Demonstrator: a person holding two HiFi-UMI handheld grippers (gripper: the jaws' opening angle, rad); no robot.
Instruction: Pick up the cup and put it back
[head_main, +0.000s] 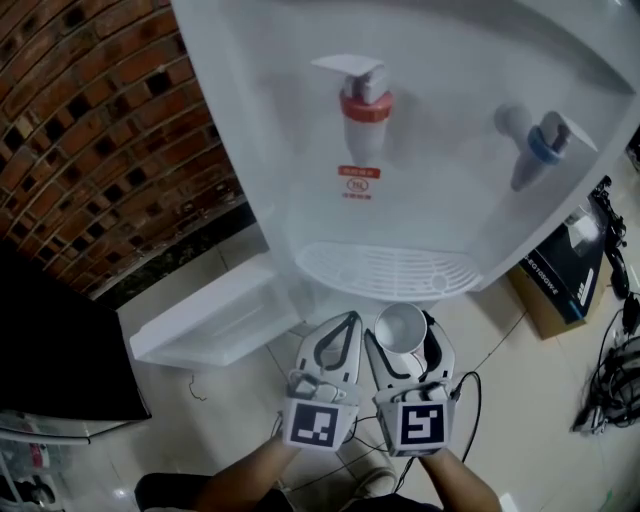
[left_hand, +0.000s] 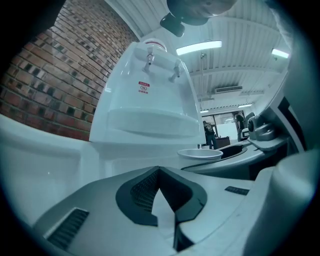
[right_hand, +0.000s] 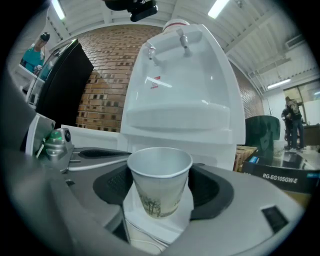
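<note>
White paper cup (right_hand: 160, 187), faint tree print, empty, upright, gripped between right gripper (head_main: 405, 330) jaws, before dispenser (right_hand: 175, 90).

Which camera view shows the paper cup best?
The right gripper view: the cup appears close and whole, rim and printed side. The head view shows only its open top; the left gripper view, only its rim.

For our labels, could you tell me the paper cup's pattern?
White paper cup with a dark tree-like print; best in the right gripper view.
</note>
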